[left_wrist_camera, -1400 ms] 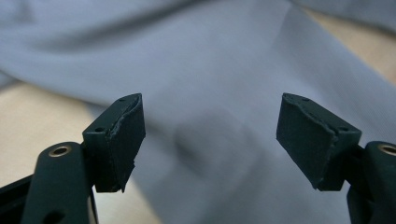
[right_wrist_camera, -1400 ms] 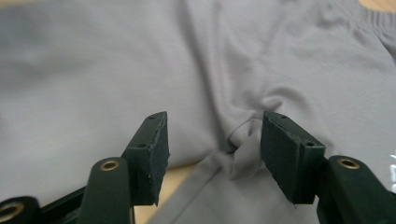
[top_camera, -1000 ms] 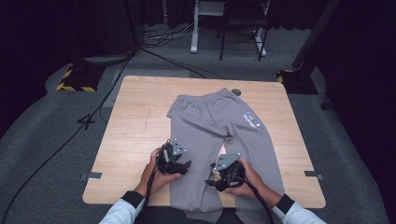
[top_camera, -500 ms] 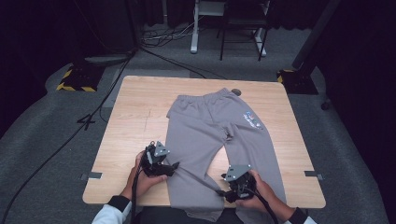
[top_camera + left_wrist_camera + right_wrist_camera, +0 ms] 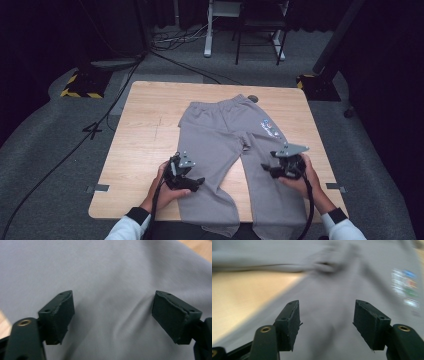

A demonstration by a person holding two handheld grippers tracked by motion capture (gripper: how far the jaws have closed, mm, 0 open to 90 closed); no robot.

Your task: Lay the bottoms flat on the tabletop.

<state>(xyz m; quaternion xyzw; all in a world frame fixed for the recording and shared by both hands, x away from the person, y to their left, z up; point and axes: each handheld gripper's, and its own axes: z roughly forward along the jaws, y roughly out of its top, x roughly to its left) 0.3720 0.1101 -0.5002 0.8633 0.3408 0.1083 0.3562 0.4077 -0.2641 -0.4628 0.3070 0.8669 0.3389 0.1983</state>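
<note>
A: What are we looking at on the table (image 5: 145, 125)?

B: We are seeing grey trousers (image 5: 227, 150) lying flat on the wooden top, waistband at the far side and both legs running toward the near edge, where the cuffs are hanging over. A small coloured print (image 5: 270, 127) is sitting on the right leg, near the hip.

A: And where are we holding the left gripper (image 5: 192, 182)?

B: We are keeping it over the left leg, near the table's near-left part. In the left gripper view its jaws are standing wide apart with only grey cloth (image 5: 110, 277) between them.

A: And the right gripper (image 5: 270, 170)?

B: We are holding it over the right leg, at the leg's inner edge. In the right gripper view, which is blurring, its jaws are also gaping, nothing clamped, with grey fabric (image 5: 332, 315) and bare wood (image 5: 244, 297) ahead.
</note>
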